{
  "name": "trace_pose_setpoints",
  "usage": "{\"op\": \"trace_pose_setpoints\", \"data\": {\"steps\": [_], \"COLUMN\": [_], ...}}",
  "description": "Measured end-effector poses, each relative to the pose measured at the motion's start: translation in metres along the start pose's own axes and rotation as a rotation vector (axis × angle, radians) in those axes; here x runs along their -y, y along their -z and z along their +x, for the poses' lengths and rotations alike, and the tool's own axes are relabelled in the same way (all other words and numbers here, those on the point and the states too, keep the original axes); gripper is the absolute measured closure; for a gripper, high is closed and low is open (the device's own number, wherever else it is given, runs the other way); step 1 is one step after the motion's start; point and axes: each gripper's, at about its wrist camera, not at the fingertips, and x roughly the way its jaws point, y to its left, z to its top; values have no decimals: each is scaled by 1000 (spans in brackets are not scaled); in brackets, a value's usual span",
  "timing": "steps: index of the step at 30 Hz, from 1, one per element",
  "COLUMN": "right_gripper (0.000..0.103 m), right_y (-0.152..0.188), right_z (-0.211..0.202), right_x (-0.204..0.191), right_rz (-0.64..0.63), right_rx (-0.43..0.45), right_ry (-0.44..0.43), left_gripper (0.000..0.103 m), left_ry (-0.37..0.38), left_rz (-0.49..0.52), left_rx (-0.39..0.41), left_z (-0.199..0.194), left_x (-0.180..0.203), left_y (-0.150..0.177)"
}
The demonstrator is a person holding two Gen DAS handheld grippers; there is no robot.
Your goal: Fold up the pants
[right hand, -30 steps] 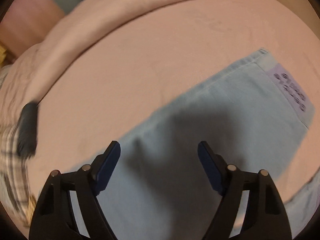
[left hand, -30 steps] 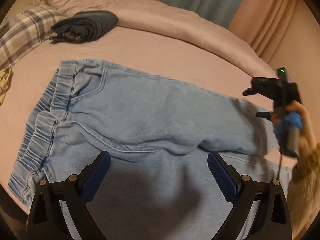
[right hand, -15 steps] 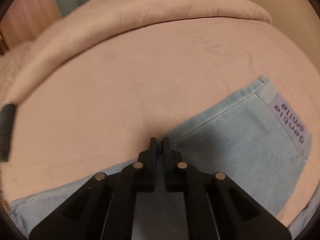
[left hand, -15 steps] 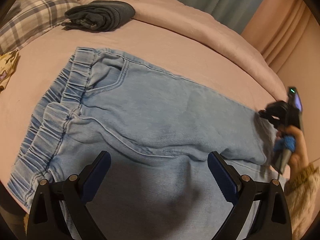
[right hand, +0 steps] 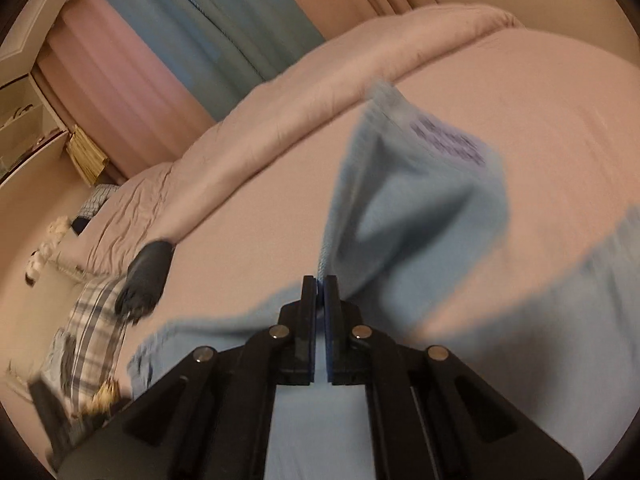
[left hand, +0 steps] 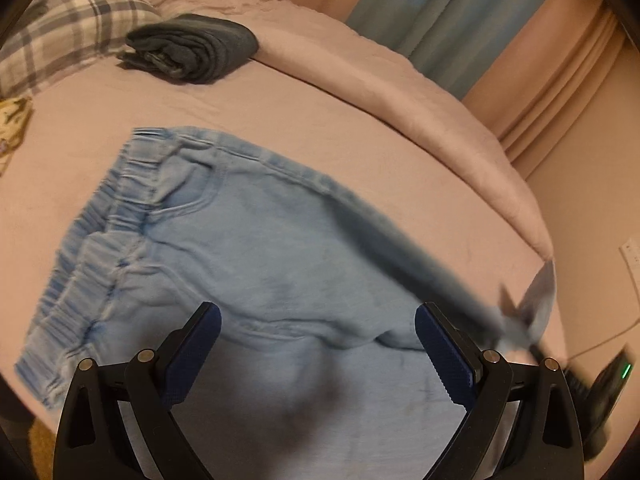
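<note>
Pants [left hand: 256, 264] leg pinched in right gripper [right hand: 320, 280] jaws, label unreadable; left gripper [left hand: 318, 344] jaws apart

pant leg [right hand: 404, 200] now lifted off bed

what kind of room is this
Most likely a bedroom: the jeans lie on a bed with a pink sheet, a plaid pillow sits at its head, and curtains hang behind.

A pink bed [left hand: 320, 120] carries light blue pants [left hand: 248, 248], a folded dark garment [left hand: 192, 48] and a plaid pillow [left hand: 60, 28]
</note>
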Motion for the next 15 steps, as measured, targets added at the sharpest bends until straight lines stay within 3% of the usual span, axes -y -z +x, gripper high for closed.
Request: {"op": "trace_pose_setpoints", "data": {"steps": [3,6,8,13,15], "right_gripper": [101,101,100,95,81], "right_y": [23,29,22,2,-3], "right_z": [3,7,16,3,-2], "right_x": [11,23,27,37,39], "right_rz": [20,19,48,66,59], "right_rx": [-31,-39,-74,-68,-73], "right_ry": [35,68,51,37,58], "left_gripper": [5,5,5,5,5], "left_ry": [44,43,30,11,-9], "left_rz": [-21,-24,-28,-29,-36], "left_rx": [-29,-69,-88,-128,-158], "left_z": [16,39,52,79,93], "left_x": [3,8,11,22,24], "left_y": [-12,-25,-33,-61,-69]}}
